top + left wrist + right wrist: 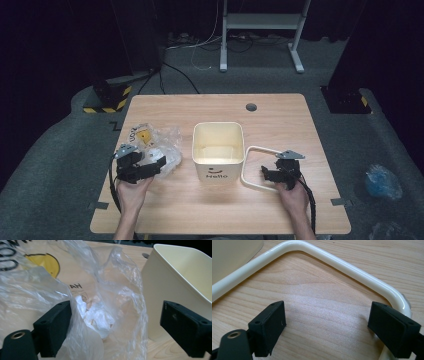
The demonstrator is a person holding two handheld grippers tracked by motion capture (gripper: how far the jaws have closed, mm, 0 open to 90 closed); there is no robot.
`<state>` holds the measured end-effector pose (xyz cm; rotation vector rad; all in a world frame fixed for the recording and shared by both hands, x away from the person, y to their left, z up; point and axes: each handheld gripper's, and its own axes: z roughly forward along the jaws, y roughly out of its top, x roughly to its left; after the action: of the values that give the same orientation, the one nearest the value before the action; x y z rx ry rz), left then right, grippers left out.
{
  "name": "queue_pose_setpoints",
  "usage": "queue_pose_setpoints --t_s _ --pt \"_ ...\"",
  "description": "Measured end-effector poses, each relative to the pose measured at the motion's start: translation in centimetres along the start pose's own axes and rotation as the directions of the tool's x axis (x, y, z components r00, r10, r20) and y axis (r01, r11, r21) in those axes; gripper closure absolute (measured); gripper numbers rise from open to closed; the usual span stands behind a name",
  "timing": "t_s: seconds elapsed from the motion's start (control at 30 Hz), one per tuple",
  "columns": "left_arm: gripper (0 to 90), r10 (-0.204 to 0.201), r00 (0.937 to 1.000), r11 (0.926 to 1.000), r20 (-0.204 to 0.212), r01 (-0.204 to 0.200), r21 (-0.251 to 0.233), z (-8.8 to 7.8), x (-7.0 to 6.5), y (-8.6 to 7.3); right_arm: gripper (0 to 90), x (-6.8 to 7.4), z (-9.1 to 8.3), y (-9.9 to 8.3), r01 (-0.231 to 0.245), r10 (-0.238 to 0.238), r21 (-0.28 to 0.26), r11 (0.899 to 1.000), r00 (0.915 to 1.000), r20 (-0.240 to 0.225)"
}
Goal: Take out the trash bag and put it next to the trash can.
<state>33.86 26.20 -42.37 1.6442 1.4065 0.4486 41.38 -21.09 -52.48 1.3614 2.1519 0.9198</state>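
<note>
Plastic bag [100, 305] sits between spread left tool [113, 327], beside bin [162, 290]; right tool [327, 325] spread too.

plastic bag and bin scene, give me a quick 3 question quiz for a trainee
1. True or false: the left tongs are clamped shut on the plastic bag.
2. What lies on the table inside the cream ring: A) the right tongs, B) a cup, C) a spoon?
3. Fill in: the word printed on the cream bin is ____.

Key: 1 false, the jaws stand wide open around the bag's film. 2 A. 3 Hello.
</note>
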Motion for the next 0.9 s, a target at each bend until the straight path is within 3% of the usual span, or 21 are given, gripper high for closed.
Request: queue_pose_setpoints --t_s 0.4,0.63,0.9 --pt "6.0 0.033 0.9989 0.9993 0.034 -0.034 0.016 0.8 -0.8 -1.9 14.2 0.0 0.0 0.0 0.000 0.000 0.000 1.000 1.0000 0.000" --pt "4.6 0.033 0.9982 0.9992 0.050 -0.034 0.021 1.5 -1.3 -2.8 14.2 0.0 0.0 0.0 0.000 0.000 0.000 1.000 1.0000 0.000" --pt "3.6 0.050 0.9982 0.9980 0.033 -0.051 0.037 2.7 -1.7 -4.1 14.2 0.0 0.0 0.0 -0.001 0.001 0.000 1.000 1.0000 0.000"
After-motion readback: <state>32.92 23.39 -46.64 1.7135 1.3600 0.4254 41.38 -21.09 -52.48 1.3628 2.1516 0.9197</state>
